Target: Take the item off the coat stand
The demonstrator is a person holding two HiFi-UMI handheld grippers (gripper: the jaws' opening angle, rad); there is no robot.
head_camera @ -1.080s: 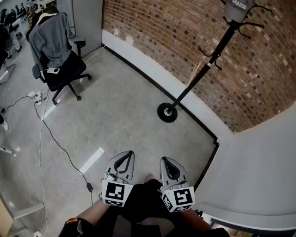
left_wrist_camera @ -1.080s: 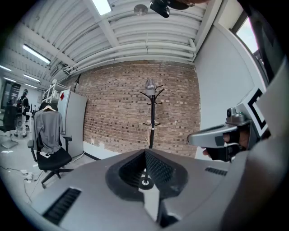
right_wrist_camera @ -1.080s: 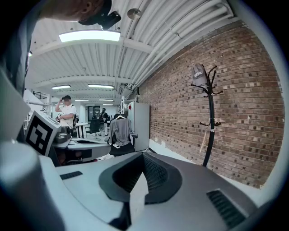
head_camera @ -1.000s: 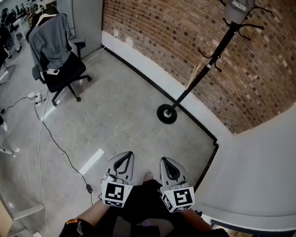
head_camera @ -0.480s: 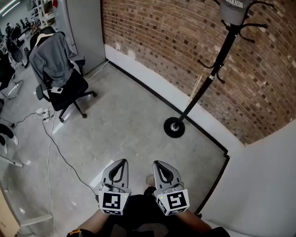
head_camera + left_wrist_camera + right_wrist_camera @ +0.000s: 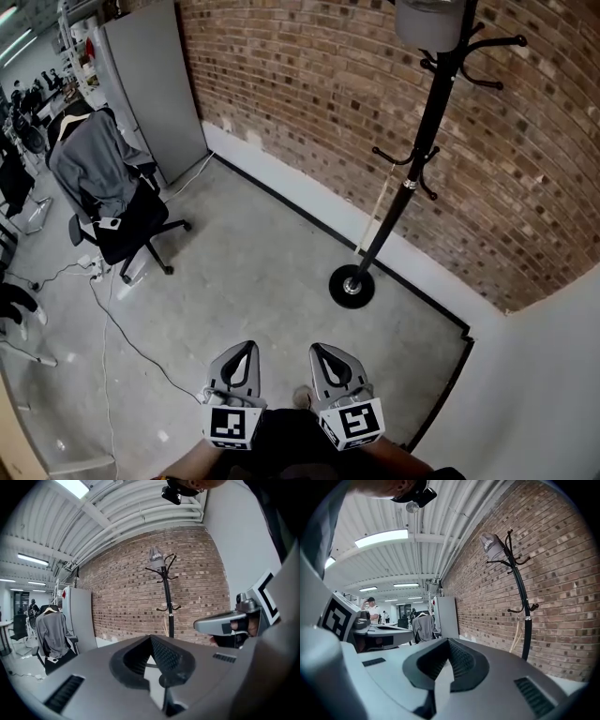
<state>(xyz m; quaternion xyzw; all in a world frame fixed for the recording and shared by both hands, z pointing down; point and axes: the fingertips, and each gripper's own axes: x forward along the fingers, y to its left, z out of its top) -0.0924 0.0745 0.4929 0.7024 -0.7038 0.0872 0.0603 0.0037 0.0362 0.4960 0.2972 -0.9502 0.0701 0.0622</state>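
A black coat stand rises in front of the brick wall on a round base. A grey cap hangs at its top, cut by the frame edge. The left gripper view shows the cap on the stand straight ahead. In the right gripper view the cap is up and to the right. My left gripper and right gripper are side by side low in front of me, far short of the stand. Both are shut with nothing between the jaws.
An office chair with a grey jacket stands at the left, beside a grey cabinet. Cables trail over the concrete floor. A white wall closes the right side. People are far off in the right gripper view.
The head view has lifted: the stand looks closer and more upright, and the cap reaches the top edge. Both grippers stay shut side by side, slightly lower in the frame.
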